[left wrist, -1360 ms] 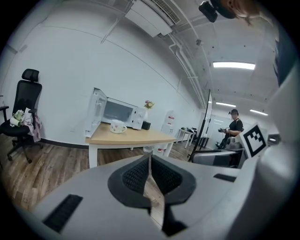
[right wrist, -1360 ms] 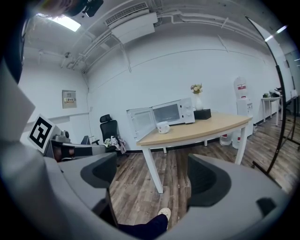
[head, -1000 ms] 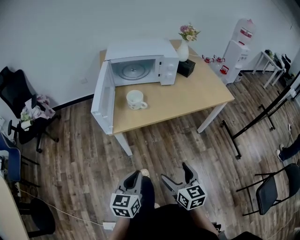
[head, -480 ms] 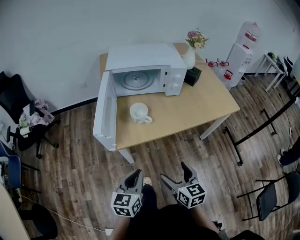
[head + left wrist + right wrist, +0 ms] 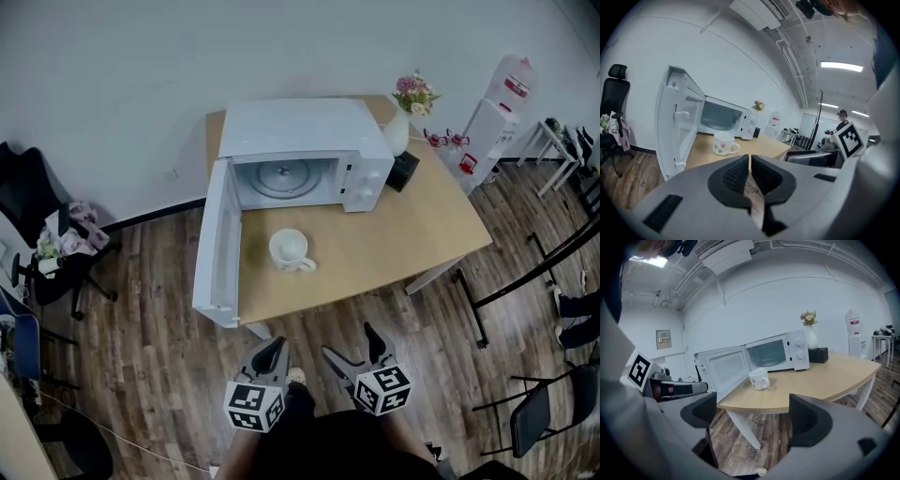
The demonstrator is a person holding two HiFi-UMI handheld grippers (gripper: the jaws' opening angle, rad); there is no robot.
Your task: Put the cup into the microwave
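Observation:
A white cup (image 5: 290, 249) with a handle stands on the wooden table (image 5: 412, 234), just in front of the white microwave (image 5: 305, 150), whose door (image 5: 215, 246) hangs wide open to the left. The same cup (image 5: 723, 143) (image 5: 759, 378) shows far ahead in both gripper views. My left gripper (image 5: 274, 354) is shut and holds nothing. My right gripper (image 5: 352, 349) is open and empty. Both hover low over the floor, well short of the table's near edge.
A vase of flowers (image 5: 401, 122) and a dark box (image 5: 406, 169) sit right of the microwave. A water dispenser (image 5: 492, 117) stands at the far right. A black office chair (image 5: 42, 225) is on the left, folding chairs (image 5: 548, 398) on the right.
The table, microwave and cup have drawn closer and lower in the head view as I step toward them. Both grippers keep the same pose.

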